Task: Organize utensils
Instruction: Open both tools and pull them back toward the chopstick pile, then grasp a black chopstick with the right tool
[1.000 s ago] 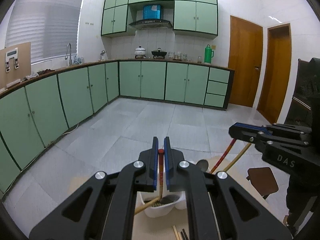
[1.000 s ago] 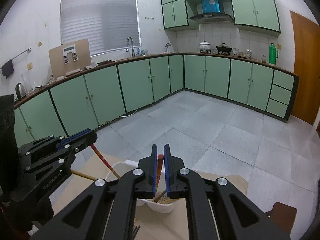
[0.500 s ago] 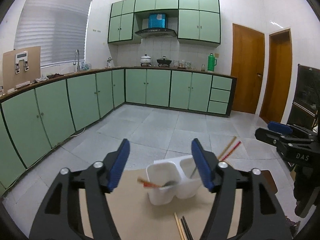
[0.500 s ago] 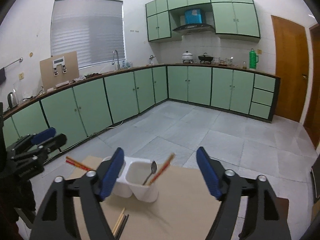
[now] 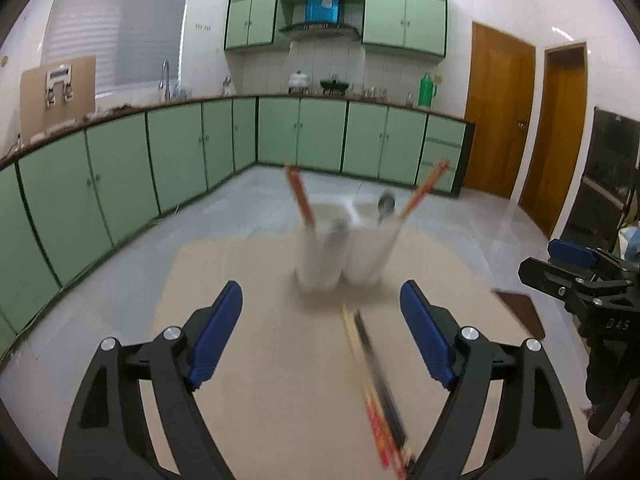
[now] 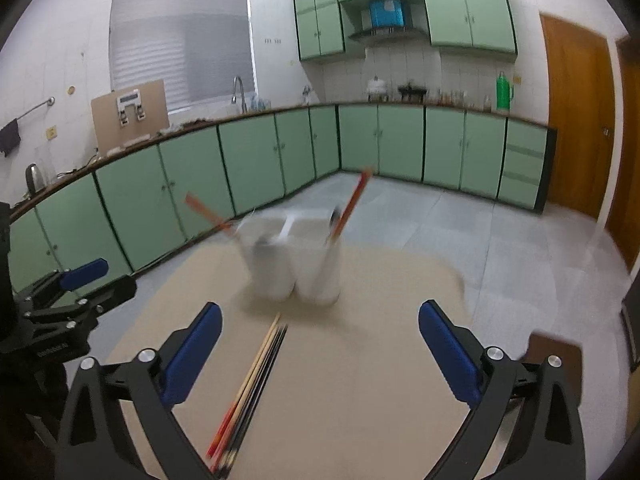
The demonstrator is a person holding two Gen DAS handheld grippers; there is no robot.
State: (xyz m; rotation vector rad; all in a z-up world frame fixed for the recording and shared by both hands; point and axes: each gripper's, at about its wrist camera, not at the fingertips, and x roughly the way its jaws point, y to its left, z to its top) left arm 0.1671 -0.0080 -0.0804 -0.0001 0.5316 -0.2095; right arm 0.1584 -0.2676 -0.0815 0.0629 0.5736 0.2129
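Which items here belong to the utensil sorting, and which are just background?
Job:
holder, two compartments
chopsticks in it
spoon
loose chopsticks on the table
left gripper and right gripper, jaws open, empty

Background:
thermos
stove pots
faucet
doors

The left tongs (image 5: 321, 336) are matte black angular arms with cut-out windows, silver round screws near the knuckles and blue ribbed pads (image 5: 216, 338). The right tongs (image 6: 319, 354), built alike, show faint white lettering at the left view's right edge.
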